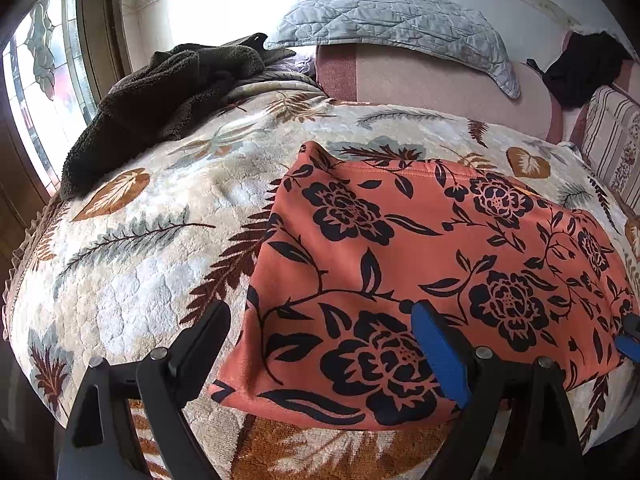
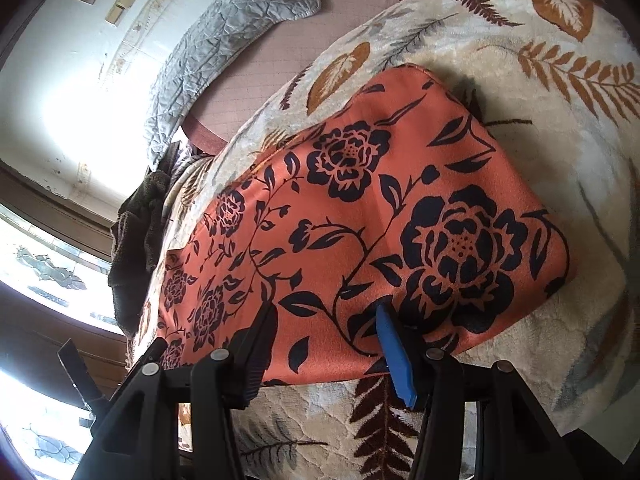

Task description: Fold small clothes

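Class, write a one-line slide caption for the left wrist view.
Open left gripper poised over an orange floral garment lying folded on a leaf-print blanket.

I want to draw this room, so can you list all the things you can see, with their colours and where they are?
cloth: one, orange with black flowers, folded flat on the blanket, nearest the grippers
blanket: one, cream with brown and grey leaves, covering the bed
fleece: one, dark brown, bunched on the blanket by the window
quilt: one, grey, against the white wall at the far side
black item: one, far right corner, too unclear to name
window: one, patterned glass, left side
left gripper: one, black with blue pad, open over the cloth's near left corner
right gripper: one, black with blue pad, open over the cloth's near edge
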